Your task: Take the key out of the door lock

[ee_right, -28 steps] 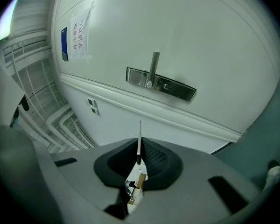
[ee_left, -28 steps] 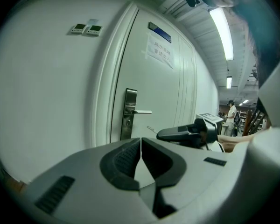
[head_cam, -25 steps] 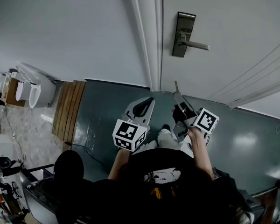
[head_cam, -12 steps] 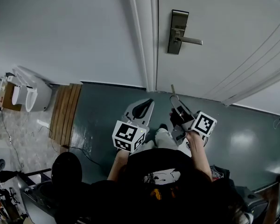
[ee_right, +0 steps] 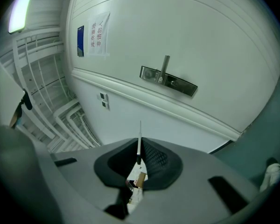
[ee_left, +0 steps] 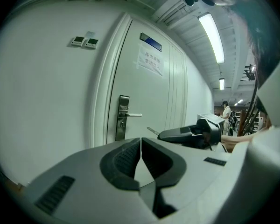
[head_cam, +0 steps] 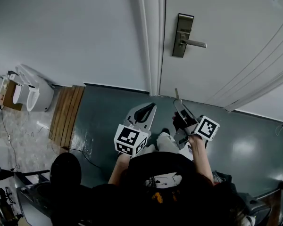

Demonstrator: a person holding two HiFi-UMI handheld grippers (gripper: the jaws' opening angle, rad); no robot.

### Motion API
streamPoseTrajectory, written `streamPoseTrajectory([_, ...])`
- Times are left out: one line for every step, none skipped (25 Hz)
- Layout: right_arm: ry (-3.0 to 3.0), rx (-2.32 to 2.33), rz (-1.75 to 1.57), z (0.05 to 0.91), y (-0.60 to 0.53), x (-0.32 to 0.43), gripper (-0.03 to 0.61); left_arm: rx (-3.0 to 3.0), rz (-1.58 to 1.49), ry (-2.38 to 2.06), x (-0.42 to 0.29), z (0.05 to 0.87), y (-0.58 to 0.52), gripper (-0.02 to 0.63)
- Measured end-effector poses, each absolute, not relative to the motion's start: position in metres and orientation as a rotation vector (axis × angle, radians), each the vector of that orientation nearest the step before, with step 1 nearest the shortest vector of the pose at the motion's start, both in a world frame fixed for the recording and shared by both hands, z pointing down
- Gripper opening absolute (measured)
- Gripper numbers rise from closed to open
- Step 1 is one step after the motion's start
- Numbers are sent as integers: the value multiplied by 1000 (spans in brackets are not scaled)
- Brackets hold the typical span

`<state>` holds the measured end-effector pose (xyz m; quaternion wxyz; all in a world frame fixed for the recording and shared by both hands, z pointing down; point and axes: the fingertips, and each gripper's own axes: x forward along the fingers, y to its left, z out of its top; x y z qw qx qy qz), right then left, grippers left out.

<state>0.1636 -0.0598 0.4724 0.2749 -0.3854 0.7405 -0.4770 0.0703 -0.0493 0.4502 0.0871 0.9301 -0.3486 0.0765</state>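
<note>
1. I stand facing a closed white panelled door (head_cam: 226,27) and look steeply down at it. A glossy grey-green floor (head_cam: 108,107) lies under me.
2. A tall brushed-metal lock plate (head_cam: 182,35) with a straight silver lever handle (head_cam: 196,44) is on the door near its left edge. It sits just beside the white door frame (head_cam: 151,36).
3. My right gripper (head_cam: 179,104) is grey with a black-and-white marker cube. It is clamped on a thin silver metal key (head_cam: 177,94).
4. I hold the key low in front of my body. It is out of the lock and well apart from the lock plate.
5. The key's long axis runs in line with the jaws. In the head view its blade sticks out past the jaw tips and points up the picture toward the foot of the door, leaning slightly left.
6. In the right gripper view the key (ee_right: 139,141) is edge-on. It shows as a thin upright line rising from the pinch between the dark ribbed pads (ee_right: 154,160).
7. The key's tip is free in the air. It is aimed at the white surface below the lock plate (ee_right: 168,80), which lies sideways in this view.
8. My left gripper (head_cam: 150,107) is just left of the right one and also points toward the door. Its jaws are pressed together with nothing between them.
9. In the left gripper view the key (ee_left: 152,131) pokes out of the right gripper's dark tip, slanting up and left toward the lock plate (ee_left: 122,118).
</note>
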Motion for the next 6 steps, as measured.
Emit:
streamPoseTrajectory([1991, -1037, -1278, 471, -55, 162, 18, 2772, 225, -1038, 68, 449, -44, 9])
streamPoseTrajectory([1992, -1039, -1275, 469, -52, 161, 18, 2772, 224, -1038, 66, 447, -41, 9])
streamPoseTrajectory([1991, -1040, -1275, 468, -50, 161, 18, 2771, 223, -1039, 65, 447, -39, 9])
streamPoseTrajectory([1988, -1041, -1276, 468, -49, 161, 18, 2769, 223, -1039, 64, 446, -37, 9])
streamPoseTrajectory([1984, -1043, -1278, 467, -48, 161, 18, 2767, 223, -1040, 64, 446, -36, 9])
streamPoseTrajectory([1980, -1044, -1280, 467, -46, 160, 18, 2766, 224, -1040, 63, 446, -34, 9])
